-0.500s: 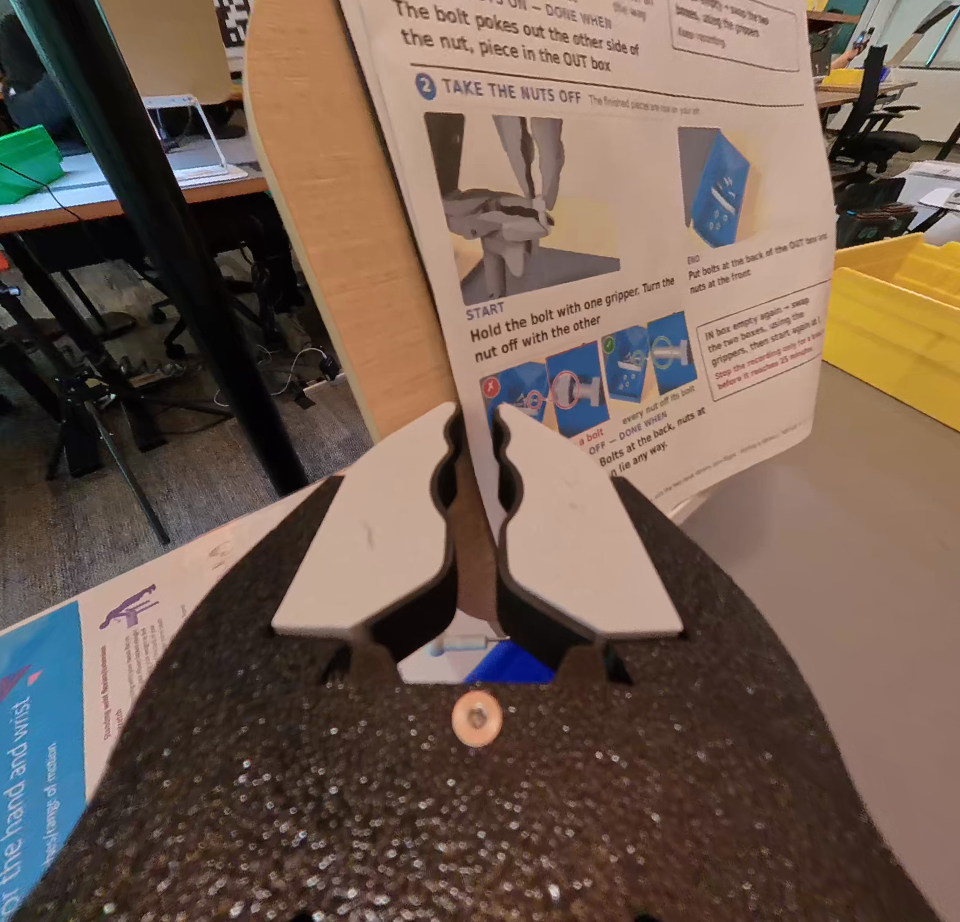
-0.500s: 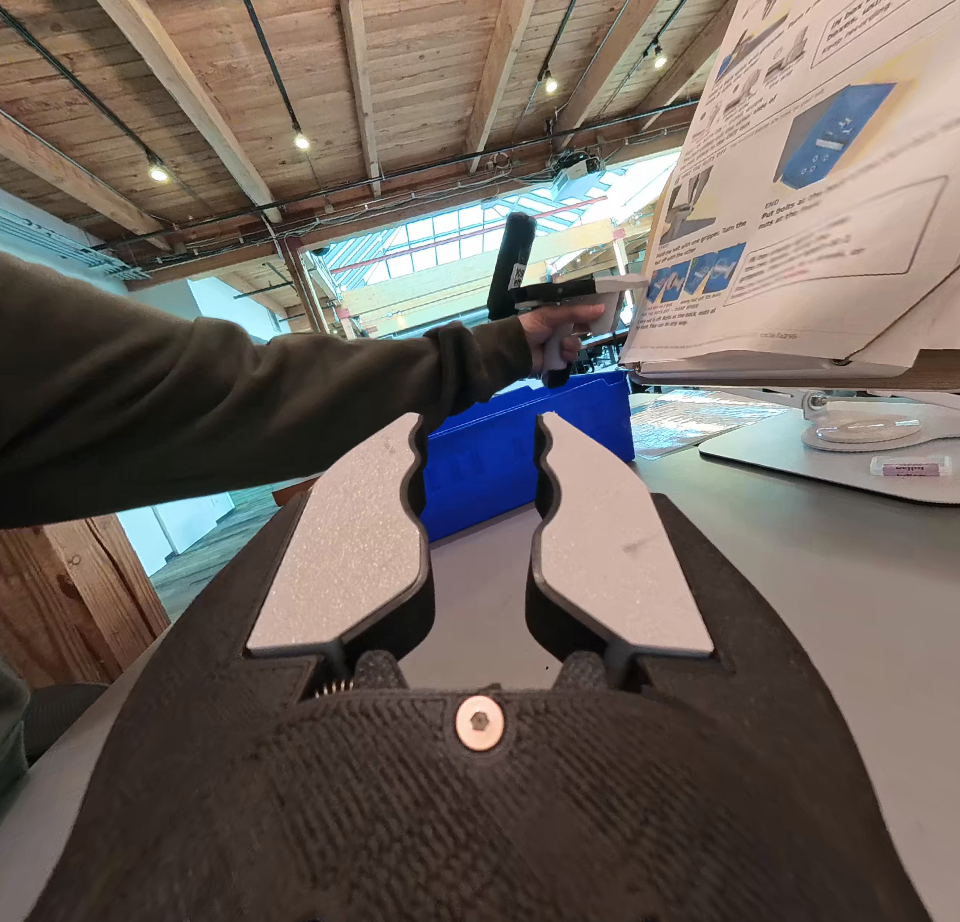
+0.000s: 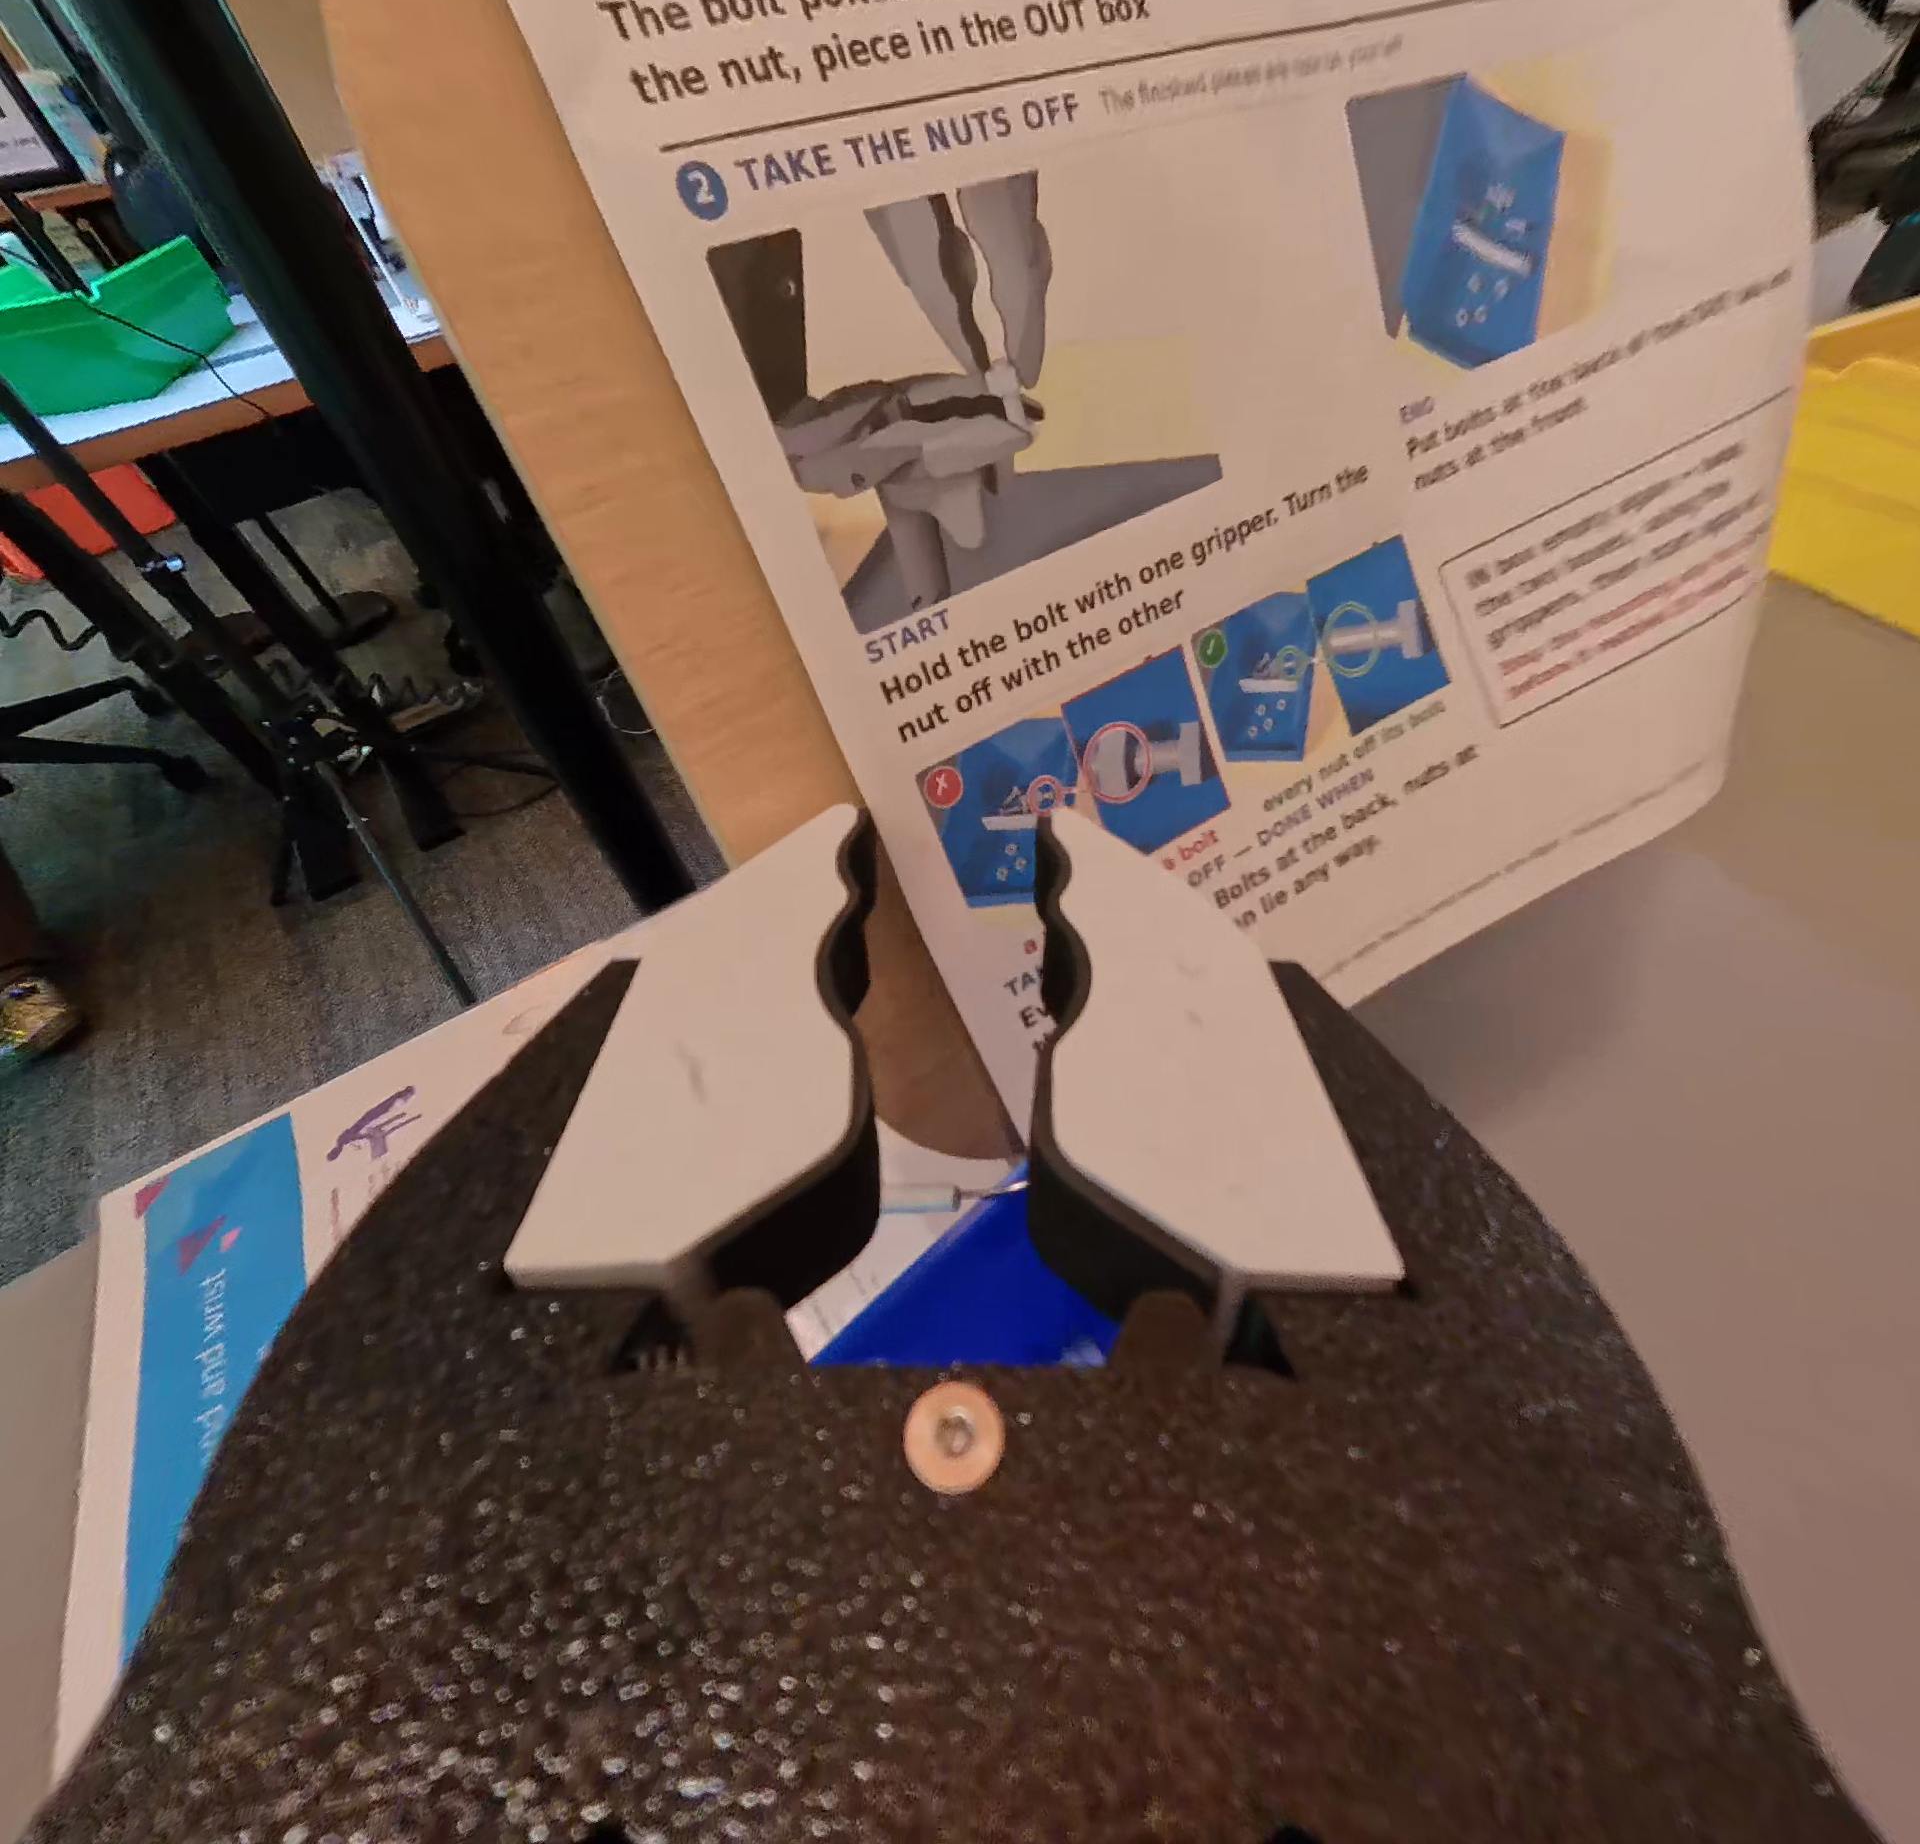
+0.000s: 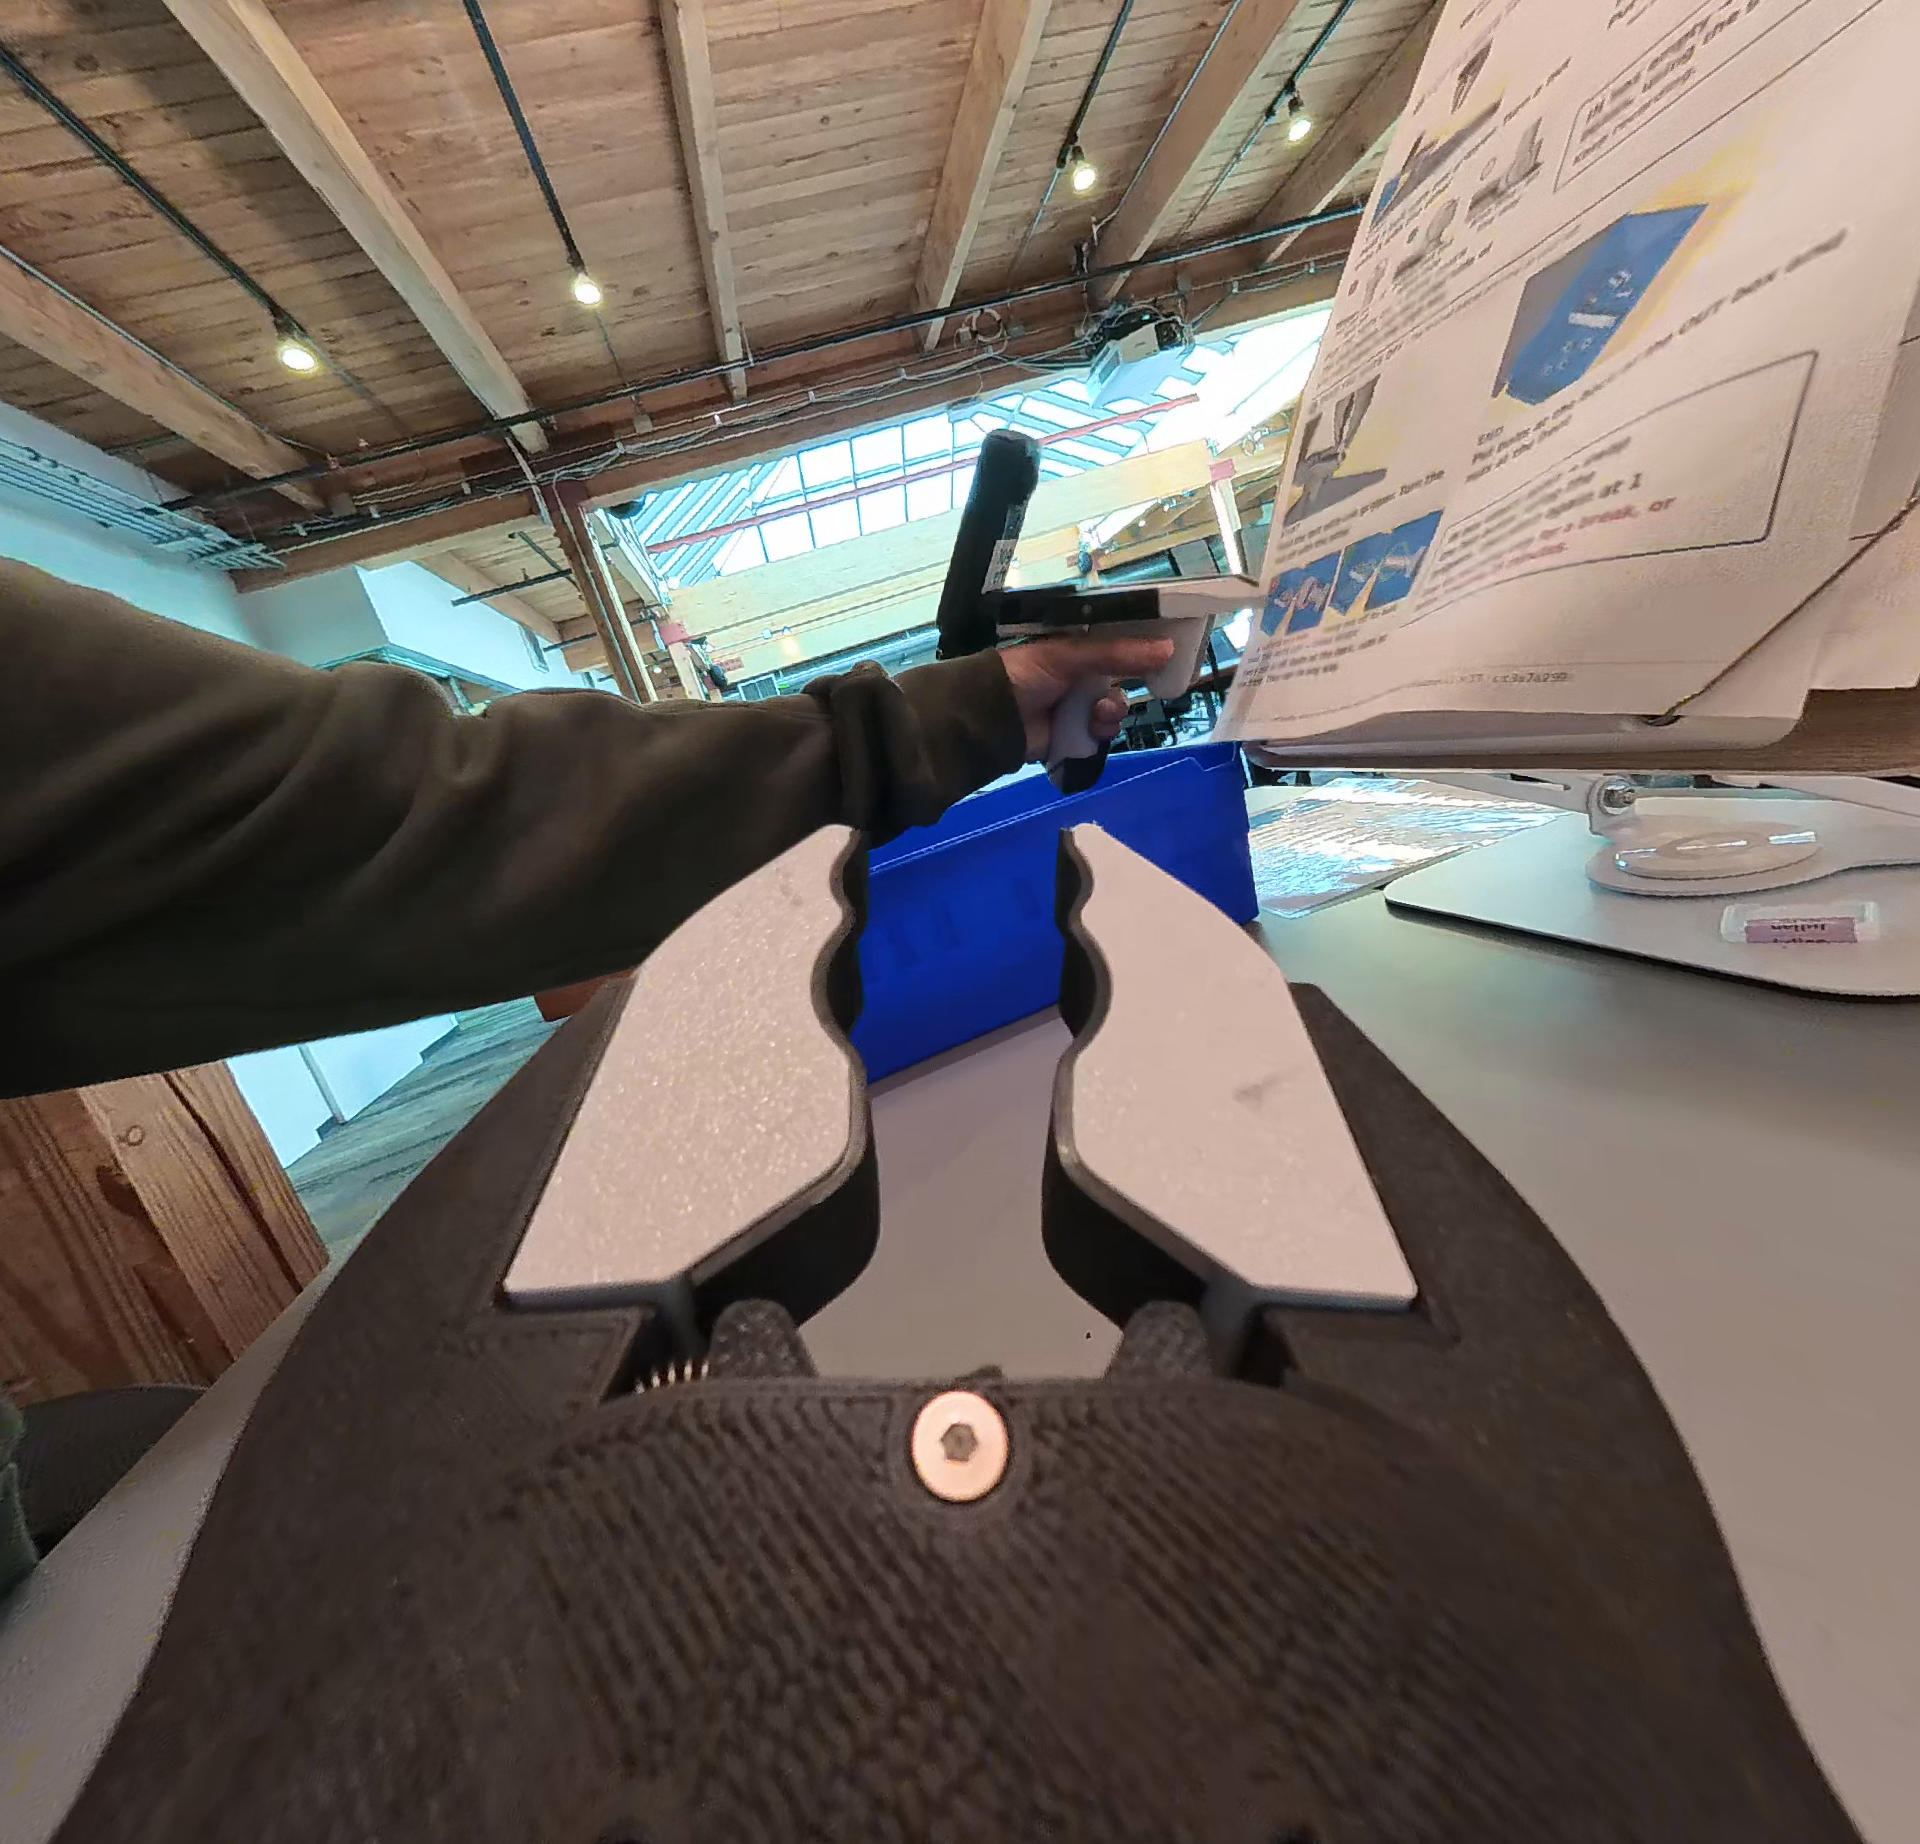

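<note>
Left gripper [image 3: 951, 838] parted, empty, tips straddling lower edge of printed sheet [image 3: 1195, 444] on wooden board [image 3: 582, 444]. Right gripper [image 4: 961, 844] parted, empty, over grey table [image 4: 1558, 1119], blue bin [image 4: 1039, 901] ahead.

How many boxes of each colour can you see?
Blue box: 1
Yellow box: 1
Green box: 1
Total: 3

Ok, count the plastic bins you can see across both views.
3. A blue bin stands on the grey table, just beyond the right gripper. A yellow bin sits at the left view's right edge. A green bin rests on a far desk. Others may be hidden.
</note>
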Tool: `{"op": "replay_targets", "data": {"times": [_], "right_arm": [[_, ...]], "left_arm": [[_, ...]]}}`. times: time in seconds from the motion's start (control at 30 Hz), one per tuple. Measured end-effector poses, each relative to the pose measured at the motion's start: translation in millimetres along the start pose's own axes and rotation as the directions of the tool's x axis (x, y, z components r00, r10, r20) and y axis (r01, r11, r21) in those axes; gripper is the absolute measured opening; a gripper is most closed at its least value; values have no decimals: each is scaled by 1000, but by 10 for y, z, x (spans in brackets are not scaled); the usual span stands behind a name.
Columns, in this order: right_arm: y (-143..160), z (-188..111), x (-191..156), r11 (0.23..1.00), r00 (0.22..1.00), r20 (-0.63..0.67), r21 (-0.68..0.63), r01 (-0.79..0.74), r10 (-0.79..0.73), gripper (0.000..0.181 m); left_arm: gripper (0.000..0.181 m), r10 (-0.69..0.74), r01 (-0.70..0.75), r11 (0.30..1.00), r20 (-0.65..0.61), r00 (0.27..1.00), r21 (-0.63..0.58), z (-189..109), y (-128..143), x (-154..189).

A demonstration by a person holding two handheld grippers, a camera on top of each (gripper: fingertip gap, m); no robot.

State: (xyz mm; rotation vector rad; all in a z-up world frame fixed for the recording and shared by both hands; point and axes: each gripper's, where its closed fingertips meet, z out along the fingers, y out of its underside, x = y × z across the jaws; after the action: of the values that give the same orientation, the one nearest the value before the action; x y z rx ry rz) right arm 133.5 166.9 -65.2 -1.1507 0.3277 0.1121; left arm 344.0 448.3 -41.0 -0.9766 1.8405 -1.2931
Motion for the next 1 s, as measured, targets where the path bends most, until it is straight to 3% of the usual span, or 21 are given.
{"op": "replay_targets", "data": {"times": [0.17,0.27,0.33,0.4,0.47,0.57,0.7,0.77,0.83,0.87,0.93,1.0], "right_arm": [[34,51,-30,998,998,-11,-24,58,-59,29],[44,260,83,947,946,-96,-116,300,-311,26],[3,578,227,825,826,-110,-206,526,-553,25],[-66,1004,411,635,640,-81,-269,724,-764,30],[-2,1433,631,517,545,-11,-330,790,-839,34],[224,1852,933,433,501,86,-393,811,-861,31],[606,1982,1379,348,518,167,-567,747,-839,30],[569,2030,1360,340,492,154,-548,764,-857,26],[578,2020,1377,368,527,138,-570,735,-838,33],[579,2022,1366,387,545,132,-568,727,-828,35],[578,2022,1360,389,547,138,-562,730,-826,35],[599,2015,1346,379,548,162,-563,734,-820,37]], "left_arm": [[16,42,-44,999,62,997,27,46,-136,-91],[23,47,-53,997,91,995,59,41,-185,-110],[25,57,-65,995,106,993,71,38,-168,-112],[24,42,-52,995,108,993,89,37,-164,-113],[23,14,-24,995,100,995,97,37,-171,-117],[25,-44,33,991,82,996,128,33,-195,-120],[36,-90,82,978,33,995,191,-10,-246,-119],[59,-136,135,948,-15,991,289,-89,-352,-146],[97,-254,263,890,-75,964,373,-160,-425,-255],[98,-324,333,867,-89,942,370,-158,-397,-343],[119,-423,420,840,-71,903,344,-120,-284,-507],[110,-486,487,812,-91,869,321,-76,-254,-564]]}}
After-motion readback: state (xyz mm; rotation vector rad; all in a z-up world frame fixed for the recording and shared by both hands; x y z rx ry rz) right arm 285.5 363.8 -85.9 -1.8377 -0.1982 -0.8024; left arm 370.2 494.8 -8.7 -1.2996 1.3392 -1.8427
